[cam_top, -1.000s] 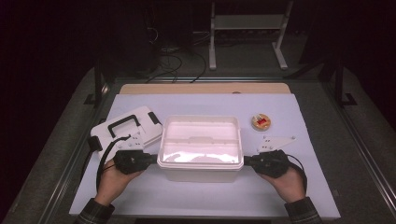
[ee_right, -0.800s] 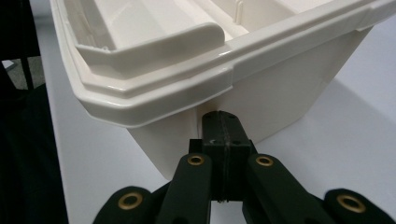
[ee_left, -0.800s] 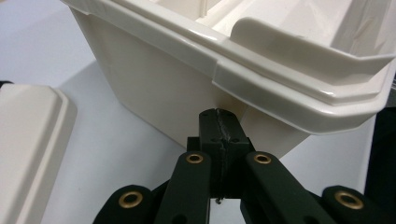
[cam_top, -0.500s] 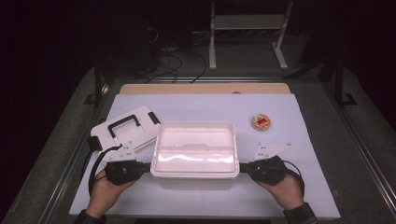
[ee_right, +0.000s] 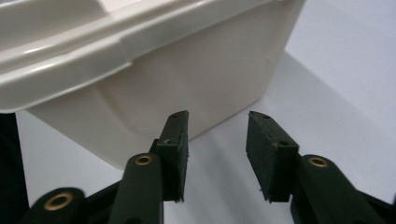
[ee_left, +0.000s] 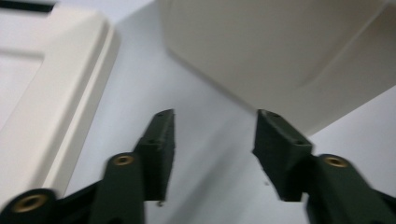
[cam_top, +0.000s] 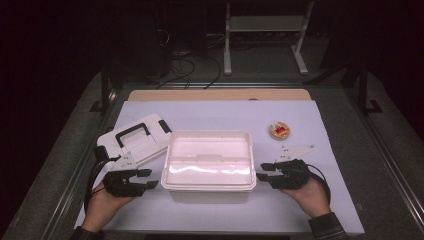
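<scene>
A white plastic bin (cam_top: 210, 195) stands on the white mat, near its front edge. Its lid (cam_top: 135, 140), with a black handle, lies just left of it. My left gripper (cam_top: 152, 178) sits a short way off the bin's left wall, and its jaws have just been opening with nothing between them. In the left gripper view the left gripper (ee_left: 215, 119) faces the bin's corner (ee_left: 280, 51), with the lid (ee_left: 46, 93) to one side. My right gripper (cam_top: 263, 173) is close to the bin's right wall, jaws also just opened and empty. In the right gripper view the right gripper (ee_right: 217, 116) points at the bin's wall (ee_right: 163, 70) under its rim.
A small round dish (cam_top: 279, 130) with something red on it sits to the back right of the bin. The white mat (cam_top: 225, 112) has free room behind the bin. A wooden strip (cam_top: 215, 95) borders the mat's far edge.
The bin has come toward the near edge of the mat and now stands free. Both grippers have let go of its sides and opened; the left one has drawn back from the bin.
</scene>
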Demonstrator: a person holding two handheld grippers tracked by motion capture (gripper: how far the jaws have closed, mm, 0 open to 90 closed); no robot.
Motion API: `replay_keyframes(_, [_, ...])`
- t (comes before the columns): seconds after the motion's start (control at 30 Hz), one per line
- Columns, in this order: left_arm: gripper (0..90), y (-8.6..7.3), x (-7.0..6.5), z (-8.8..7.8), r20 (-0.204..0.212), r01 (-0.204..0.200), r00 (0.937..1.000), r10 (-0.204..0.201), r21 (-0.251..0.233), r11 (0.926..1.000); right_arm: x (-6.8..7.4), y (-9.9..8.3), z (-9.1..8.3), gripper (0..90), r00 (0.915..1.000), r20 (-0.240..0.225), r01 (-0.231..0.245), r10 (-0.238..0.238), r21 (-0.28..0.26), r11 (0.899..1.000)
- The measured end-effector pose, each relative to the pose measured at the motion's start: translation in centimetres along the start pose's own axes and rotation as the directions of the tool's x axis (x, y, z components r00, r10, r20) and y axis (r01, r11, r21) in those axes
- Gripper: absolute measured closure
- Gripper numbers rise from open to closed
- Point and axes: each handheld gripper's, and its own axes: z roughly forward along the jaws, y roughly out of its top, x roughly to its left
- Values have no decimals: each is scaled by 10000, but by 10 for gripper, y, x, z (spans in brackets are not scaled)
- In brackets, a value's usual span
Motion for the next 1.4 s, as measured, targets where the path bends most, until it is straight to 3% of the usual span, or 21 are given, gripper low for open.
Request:
replay_keyframes(0.27, [211,-24,10,5,-949,314,9951,-262,540,9980,-14,9,-17,482,9989,411,-220,235,-380,9990])
replay_keyframes(0.4, [125,-33,10,9,-1005,436,9943,-363,719,9965,-20,18,-25,434,9990,384,-202,224,-567,9982])
replay_keyframes(0.6, [20,-39,8,16,-1114,302,9936,-170,1180,9926,-24,33,-31,419,9998,199,-17,31,-707,9975])
replay_keyframes(0.77, [3,-42,9,18,-1020,381,9944,-270,1083,9934,-24,44,-33,404,9999,82,151,-146,-750,9971])
replay_keyframes(0.87, [0,-52,10,17,-921,346,9953,-314,343,9988,-23,54,-32,407,9990,-2,437,-439,-809,9958])
replay_keyframes(1.03, [0,-52,10,17,-894,309,9956,-281,295,9991,-22,67,-29,419,9973,-172,693,-709,-810,9943])
replay_keyframes(1.13, [0,-52,10,17,-898,325,9955,-298,286,9991,-18,81,-25,435,9928,-527,1041,-1075,-619,9926])
replay_keyframes(1.4, [0,-52,10,17,-901,325,9955,-297,299,9990,-9,105,-16,481,9805,-957,1687,-1718,-395,9849])
